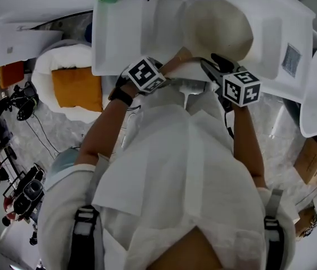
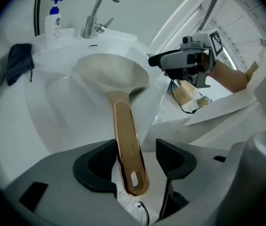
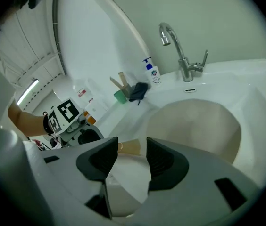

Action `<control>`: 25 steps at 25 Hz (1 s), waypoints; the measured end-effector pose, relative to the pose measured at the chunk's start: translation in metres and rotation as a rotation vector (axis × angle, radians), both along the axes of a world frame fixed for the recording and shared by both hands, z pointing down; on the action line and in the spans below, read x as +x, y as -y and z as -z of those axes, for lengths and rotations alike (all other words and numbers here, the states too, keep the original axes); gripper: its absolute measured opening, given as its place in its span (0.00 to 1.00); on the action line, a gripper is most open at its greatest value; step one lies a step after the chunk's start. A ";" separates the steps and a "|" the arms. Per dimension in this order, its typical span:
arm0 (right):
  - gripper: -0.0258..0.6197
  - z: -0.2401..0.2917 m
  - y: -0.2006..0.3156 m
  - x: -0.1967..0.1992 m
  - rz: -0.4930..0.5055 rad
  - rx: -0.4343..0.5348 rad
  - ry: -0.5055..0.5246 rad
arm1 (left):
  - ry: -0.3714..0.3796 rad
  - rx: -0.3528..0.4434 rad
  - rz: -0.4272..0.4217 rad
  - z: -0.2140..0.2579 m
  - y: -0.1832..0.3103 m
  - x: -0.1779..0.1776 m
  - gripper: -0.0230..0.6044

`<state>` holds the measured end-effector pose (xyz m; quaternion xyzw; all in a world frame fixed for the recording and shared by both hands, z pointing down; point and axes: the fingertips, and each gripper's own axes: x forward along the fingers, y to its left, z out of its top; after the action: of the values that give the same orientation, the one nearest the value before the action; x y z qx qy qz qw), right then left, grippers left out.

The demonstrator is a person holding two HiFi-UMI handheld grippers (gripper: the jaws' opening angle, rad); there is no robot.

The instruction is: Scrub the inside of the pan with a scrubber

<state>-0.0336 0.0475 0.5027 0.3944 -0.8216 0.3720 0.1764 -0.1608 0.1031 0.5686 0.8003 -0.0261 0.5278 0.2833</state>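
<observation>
Pan [image 2: 112, 74], one, lies in the sink [image 2: 53, 98], handle [image 2: 125, 135] seemingly loose inside the wide left tool [image 2: 137, 153]; right tool [image 3: 132, 152] wide, empty.

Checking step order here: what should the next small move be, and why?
Probably close the left gripper on the pan handle: its jaws stand open either side of it, not pressing. The right gripper is open and empty, so the pan in the sink wants steadying before any scrubbing.

Free room above pan [image 2: 112, 72]; faucet [image 2: 94, 18] at back
</observation>
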 end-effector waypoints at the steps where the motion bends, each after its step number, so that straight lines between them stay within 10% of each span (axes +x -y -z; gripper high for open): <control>1: 0.31 0.000 -0.002 -0.007 0.007 0.002 0.000 | 0.006 -0.003 -0.001 -0.002 0.000 -0.001 0.47; 11: 0.32 -0.008 -0.026 -0.035 0.070 -0.074 0.110 | 0.068 -0.028 0.001 -0.006 0.009 -0.004 0.32; 25: 0.39 -0.036 -0.041 -0.032 -0.162 -0.514 0.629 | -0.181 -0.298 0.227 0.049 -0.029 0.081 0.29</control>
<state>-0.0654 0.0884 0.5390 0.2679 -0.6819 0.6803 -0.0204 -0.0799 0.1317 0.5192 0.7855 -0.0122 0.4166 0.4575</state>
